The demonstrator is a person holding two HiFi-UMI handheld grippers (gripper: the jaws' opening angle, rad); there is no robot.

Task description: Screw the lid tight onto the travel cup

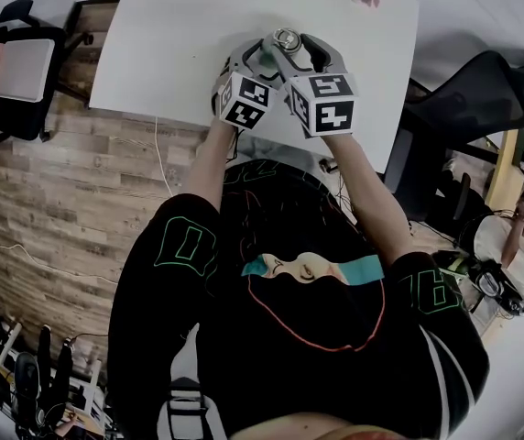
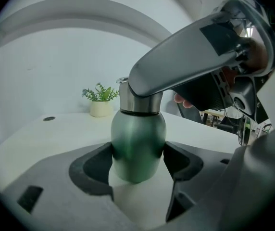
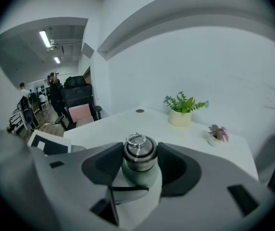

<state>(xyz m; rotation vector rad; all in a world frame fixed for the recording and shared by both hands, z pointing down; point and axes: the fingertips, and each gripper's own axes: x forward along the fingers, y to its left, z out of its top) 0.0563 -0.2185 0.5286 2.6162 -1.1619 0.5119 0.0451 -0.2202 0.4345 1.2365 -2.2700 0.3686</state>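
The green travel cup [image 2: 138, 146] is upright over the near edge of the white table [image 1: 180, 44], its body clamped between the jaws of the left gripper [image 2: 138, 154], while the right gripper [image 3: 140, 163] closes round the steel lid [image 3: 140, 153], seemingly pressing on both sides.

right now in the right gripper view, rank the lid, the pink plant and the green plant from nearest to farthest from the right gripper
1. lid, centre, between the jaws of the right gripper
2. pink plant, further out, to the right
3. green plant, farthest back, above centre
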